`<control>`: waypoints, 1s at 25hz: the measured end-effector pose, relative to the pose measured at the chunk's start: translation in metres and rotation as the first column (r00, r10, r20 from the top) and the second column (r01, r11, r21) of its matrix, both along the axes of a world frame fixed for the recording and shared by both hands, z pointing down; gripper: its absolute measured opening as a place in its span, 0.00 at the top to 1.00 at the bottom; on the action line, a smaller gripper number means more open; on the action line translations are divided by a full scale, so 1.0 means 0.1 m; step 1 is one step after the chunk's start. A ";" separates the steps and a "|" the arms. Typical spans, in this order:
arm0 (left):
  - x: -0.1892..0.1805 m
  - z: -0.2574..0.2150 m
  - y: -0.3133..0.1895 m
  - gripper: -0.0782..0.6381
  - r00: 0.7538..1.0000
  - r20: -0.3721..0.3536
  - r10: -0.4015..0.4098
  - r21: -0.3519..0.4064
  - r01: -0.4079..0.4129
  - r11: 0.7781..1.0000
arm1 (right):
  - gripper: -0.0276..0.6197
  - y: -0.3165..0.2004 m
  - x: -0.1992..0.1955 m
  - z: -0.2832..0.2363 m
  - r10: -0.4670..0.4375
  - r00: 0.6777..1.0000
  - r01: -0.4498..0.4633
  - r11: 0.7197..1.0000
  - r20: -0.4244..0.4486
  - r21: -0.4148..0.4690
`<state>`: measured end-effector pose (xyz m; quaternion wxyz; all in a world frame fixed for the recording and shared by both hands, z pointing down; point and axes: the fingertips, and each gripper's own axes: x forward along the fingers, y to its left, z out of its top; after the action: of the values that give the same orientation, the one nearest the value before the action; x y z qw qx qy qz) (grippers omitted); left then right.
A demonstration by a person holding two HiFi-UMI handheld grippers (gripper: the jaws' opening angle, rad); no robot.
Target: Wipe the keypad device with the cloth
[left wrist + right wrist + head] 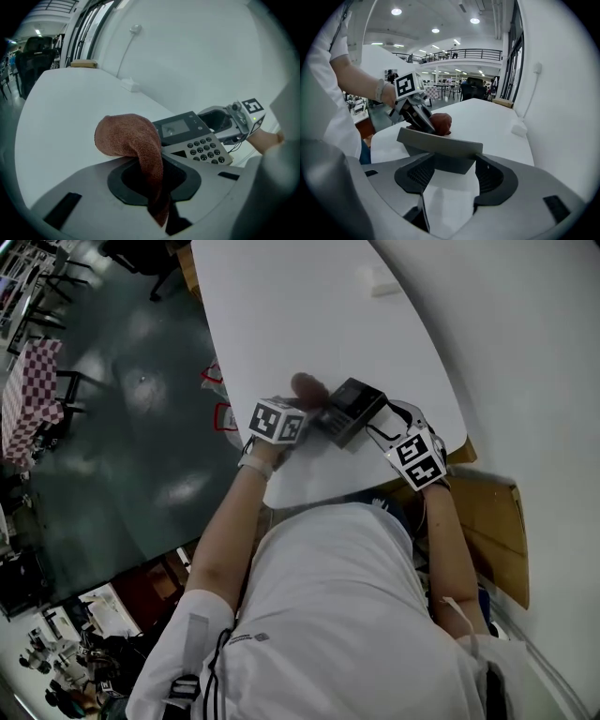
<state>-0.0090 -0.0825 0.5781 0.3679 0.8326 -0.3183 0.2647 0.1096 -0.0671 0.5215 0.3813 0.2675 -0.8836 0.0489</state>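
Note:
The dark keypad device lies near the front edge of the white table. My right gripper is shut on it from the right. In the right gripper view its grey back edge fills the gap between the jaws of that gripper. My left gripper is shut on a reddish-brown cloth. In the left gripper view the cloth bulges out of the gripper just left of the device's screen and keys, touching or nearly touching its left edge.
A small white box sits on the table by the white wall, far from the device. A brown cardboard piece lies below the table's right corner. The table's left edge drops to a dark floor with chairs.

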 end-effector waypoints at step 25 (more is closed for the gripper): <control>-0.40 -0.15 0.38 0.82 0.978 -0.070 -0.195 -0.015 0.195 0.981 | 0.57 -0.49 -0.41 -0.13 -0.081 0.994 0.084 0.996 0.071 -0.037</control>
<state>-0.0488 -0.0445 0.5631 0.4066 0.8047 -0.3841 0.1989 0.0686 -0.1163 0.5085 0.3574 0.2214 -0.9054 0.0597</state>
